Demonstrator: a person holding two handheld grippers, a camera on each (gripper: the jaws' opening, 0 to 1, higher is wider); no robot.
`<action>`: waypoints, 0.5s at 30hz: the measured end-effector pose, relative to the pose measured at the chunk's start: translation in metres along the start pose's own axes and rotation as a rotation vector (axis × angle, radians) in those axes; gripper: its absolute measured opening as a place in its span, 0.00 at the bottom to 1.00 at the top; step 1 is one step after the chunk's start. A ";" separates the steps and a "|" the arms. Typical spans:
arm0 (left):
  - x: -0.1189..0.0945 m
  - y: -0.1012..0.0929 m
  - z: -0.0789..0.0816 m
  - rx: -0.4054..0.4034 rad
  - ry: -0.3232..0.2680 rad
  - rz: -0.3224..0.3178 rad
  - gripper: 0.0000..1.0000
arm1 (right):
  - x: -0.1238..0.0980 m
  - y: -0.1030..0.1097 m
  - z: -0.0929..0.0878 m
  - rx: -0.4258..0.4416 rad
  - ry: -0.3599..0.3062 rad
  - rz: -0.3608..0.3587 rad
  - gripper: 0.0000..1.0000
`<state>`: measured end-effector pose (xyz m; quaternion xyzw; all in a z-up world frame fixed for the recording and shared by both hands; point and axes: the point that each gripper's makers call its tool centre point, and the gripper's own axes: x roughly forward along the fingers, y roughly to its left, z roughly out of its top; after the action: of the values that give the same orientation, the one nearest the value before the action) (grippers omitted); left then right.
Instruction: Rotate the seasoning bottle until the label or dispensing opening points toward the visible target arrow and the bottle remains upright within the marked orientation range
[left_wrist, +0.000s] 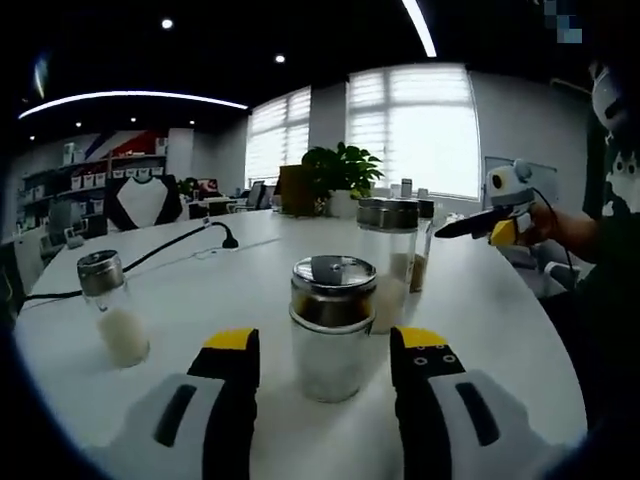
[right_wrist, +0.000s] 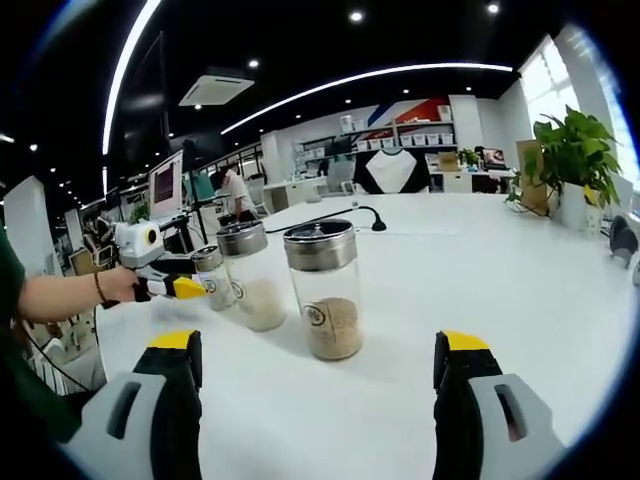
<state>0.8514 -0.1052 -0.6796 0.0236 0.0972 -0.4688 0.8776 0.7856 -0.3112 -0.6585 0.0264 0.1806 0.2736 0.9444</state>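
- Tongs first: our left tongs (left_wrist: 325, 365) stand open with the jaws on either side of the nearest seasoning bottle (left_wrist: 332, 325), apart from the glass; our right tongs (right_wrist: 318, 365) are open too, wide of the grain-filled jar (right_wrist: 325, 288) that stands ahead of them.
- We see the seasoning bottle upright on the white table (left_wrist: 250, 290), metal cap on top, close between the left jaws. A taller jar (left_wrist: 390, 260) stands just behind it, and a small shaker (left_wrist: 113, 310) sits well apart on the left.
- We find no target arrow or marked range on the table in either view, so we cannot tell which way the bottle must face; its label side is also not readable from the left gripper view.
- Our judgement for the step: close the left tongs evenly on the glass body below the cap, low enough that the bottle will not tip, then turn about its own vertical axis with the base flat on the table.
- We should keep the twist slow and small; the smooth glass may slip in the jaws, and the taller jar behind is near enough to be knocked.
- We keep the right tongs clear unless the bottle needs steadying.
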 end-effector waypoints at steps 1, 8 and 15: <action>-0.001 -0.001 -0.002 -0.016 0.004 0.014 0.57 | 0.000 0.000 0.000 0.001 0.000 0.001 0.99; -0.008 0.004 -0.008 -0.055 0.010 0.160 0.58 | 0.000 0.000 0.000 0.002 0.003 0.000 0.99; -0.011 0.002 -0.002 -0.094 -0.003 0.268 0.58 | 0.001 0.000 0.000 0.002 0.005 0.005 0.99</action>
<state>0.8467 -0.0943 -0.6797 -0.0055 0.1136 -0.3421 0.9327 0.7860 -0.3107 -0.6583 0.0268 0.1832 0.2757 0.9432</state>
